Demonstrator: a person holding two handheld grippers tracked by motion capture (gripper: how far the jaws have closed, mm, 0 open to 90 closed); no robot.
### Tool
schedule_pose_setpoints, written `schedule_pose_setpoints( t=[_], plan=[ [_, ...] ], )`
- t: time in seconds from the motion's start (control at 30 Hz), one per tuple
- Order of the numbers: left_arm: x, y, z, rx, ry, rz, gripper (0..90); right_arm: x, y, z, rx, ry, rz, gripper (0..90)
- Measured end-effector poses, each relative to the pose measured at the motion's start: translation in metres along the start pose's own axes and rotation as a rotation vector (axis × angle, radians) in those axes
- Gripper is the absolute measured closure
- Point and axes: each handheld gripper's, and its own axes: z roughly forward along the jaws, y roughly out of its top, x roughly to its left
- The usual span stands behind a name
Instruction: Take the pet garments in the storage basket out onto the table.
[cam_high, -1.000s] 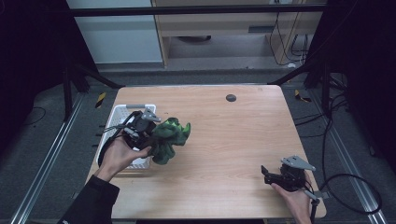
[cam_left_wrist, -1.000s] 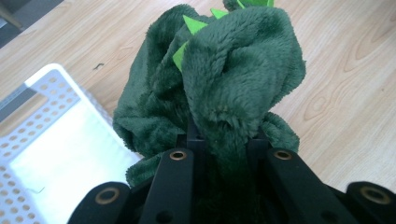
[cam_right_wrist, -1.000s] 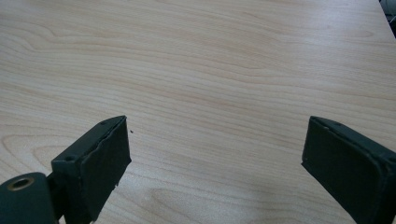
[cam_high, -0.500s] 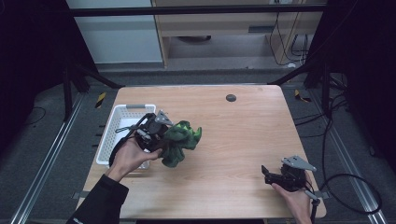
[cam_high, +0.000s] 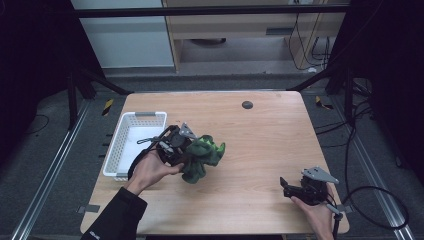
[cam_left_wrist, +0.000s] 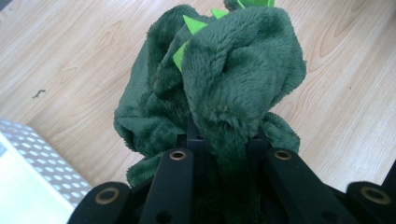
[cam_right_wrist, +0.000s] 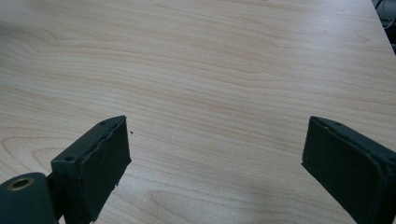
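A dark green plush toy (cam_high: 204, 156) with bright green spikes hangs bunched over the wooden table (cam_high: 260, 130), just right of the white basket (cam_high: 131, 145). My left gripper (cam_high: 186, 150) is shut on its fabric; in the left gripper view the plush (cam_left_wrist: 219, 88) bulges out between the black jaws and covers their tips (cam_left_wrist: 219, 140). My right gripper (cam_high: 286, 188) rests near the table's front right corner, held by a hand. In the right gripper view its two pads (cam_right_wrist: 100, 163) stand wide apart over bare wood, with nothing between them (cam_right_wrist: 224, 158).
The white perforated basket sits at the table's left edge, and its corner (cam_left_wrist: 28, 182) shows low in the left gripper view. A small dark round mark (cam_high: 247, 104) lies near the far edge of the table. Metal frame rails run along both sides.
My left gripper has carried the green plush rightward, away from above the basket and out over the wood. The right gripper has kept still.
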Motion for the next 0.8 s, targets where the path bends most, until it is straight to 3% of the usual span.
schedule_pose_setpoints(
  t=[0.43,0.8],
  plan=[
    [-0.010,0.005,0.024,0.034,-0.036,0.033,78.4,0.000,0.000,0.000,0.001,-0.001,-0.002,7.4],
    [-0.018,0.004,0.046,0.044,-0.068,0.038,78.3,0.000,0.000,-0.001,-0.002,-0.003,0.005,7.2]
  ],
)
